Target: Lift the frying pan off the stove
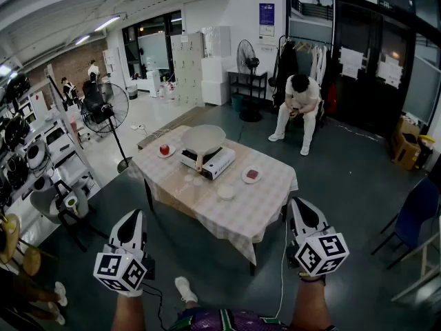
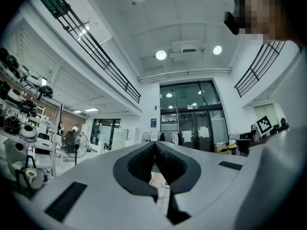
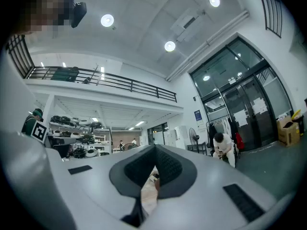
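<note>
With left gripper and right gripper pinched together empty, we must first approach the pale round frying pan atop the white tabletop stove, then open.

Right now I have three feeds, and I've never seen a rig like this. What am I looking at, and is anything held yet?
There is no robot arm: a person holds a pair of tongs in each hand. The head view comes from a camera on the person's head, looking down. In it the left tongs and right tongs show at the bottom, short of the table. The two gripper views come from cameras riding on each pair of tongs, looking along its jaws. Both pairs are shut and hold nothing. On the table stands a stove with the pan on it. An apple is at its left, a plate at its right, and small dishes in front. The pan is not yet lifted.
</note>
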A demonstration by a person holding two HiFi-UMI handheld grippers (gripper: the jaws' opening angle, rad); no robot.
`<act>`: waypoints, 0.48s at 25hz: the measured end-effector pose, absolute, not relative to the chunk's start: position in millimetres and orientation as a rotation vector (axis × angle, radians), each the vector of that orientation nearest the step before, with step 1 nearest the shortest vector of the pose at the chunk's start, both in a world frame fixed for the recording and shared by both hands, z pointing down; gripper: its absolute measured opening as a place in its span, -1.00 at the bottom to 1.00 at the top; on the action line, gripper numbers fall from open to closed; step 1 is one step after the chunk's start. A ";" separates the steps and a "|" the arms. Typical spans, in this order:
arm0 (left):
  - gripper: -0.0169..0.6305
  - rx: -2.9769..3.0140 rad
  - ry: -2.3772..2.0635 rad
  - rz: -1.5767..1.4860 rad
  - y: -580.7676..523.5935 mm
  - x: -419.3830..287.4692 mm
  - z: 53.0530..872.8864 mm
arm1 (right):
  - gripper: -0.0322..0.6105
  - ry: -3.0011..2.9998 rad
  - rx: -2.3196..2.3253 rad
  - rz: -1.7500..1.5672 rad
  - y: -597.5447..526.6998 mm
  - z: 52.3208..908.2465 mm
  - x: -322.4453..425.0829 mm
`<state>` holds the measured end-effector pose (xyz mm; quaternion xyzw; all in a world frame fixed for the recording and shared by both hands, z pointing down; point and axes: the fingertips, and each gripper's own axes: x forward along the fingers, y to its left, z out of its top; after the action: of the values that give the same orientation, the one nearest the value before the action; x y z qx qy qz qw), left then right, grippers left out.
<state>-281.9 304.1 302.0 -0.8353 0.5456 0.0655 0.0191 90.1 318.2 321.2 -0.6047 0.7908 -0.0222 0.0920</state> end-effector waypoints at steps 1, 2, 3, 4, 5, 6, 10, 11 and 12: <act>-0.88 -2.592 1.694 0.203 304.2 -280.2 303.6 | -0.89 2.349 -1.794 -0.063 318.2 321.2 91.9; -0.88 -2.591 1.695 0.203 304.2 -278.7 304.9 | -0.89 2.349 -1.793 -0.061 318.2 321.2 93.8; -0.88 -2.591 1.696 0.203 304.1 -277.3 305.8 | -0.89 2.348 -1.793 -0.058 318.5 320.9 95.8; -0.88 -2.590 1.696 0.204 303.9 -276.0 306.0 | -0.89 2.347 -1.794 -0.056 319.0 320.4 97.7; -0.88 -2.590 1.696 0.203 303.8 -274.7 305.8 | -0.89 2.345 -1.795 -0.054 319.9 319.7 99.5; -0.88 -2.590 1.694 0.202 304.2 -273.5 305.4 | -0.89 2.343 -1.796 -0.053 321.2 319.0 100.8; -0.88 -2.586 1.684 0.198 304.8 -267.8 303.6 | -0.89 2.343 -1.797 -0.049 323.5 319.9 102.9; -0.88 -2.586 1.681 0.197 304.0 -266.1 303.8 | -0.89 2.347 -1.795 -0.051 322.8 320.7 102.6; -0.88 -2.588 1.679 0.195 303.5 -264.6 304.3 | -0.89 2.352 -1.791 -0.053 322.4 321.6 101.8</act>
<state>-264.6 303.5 304.3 -0.8370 0.5430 0.0631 0.0252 101.8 322.4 321.6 -0.6033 0.7920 -0.0178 0.0923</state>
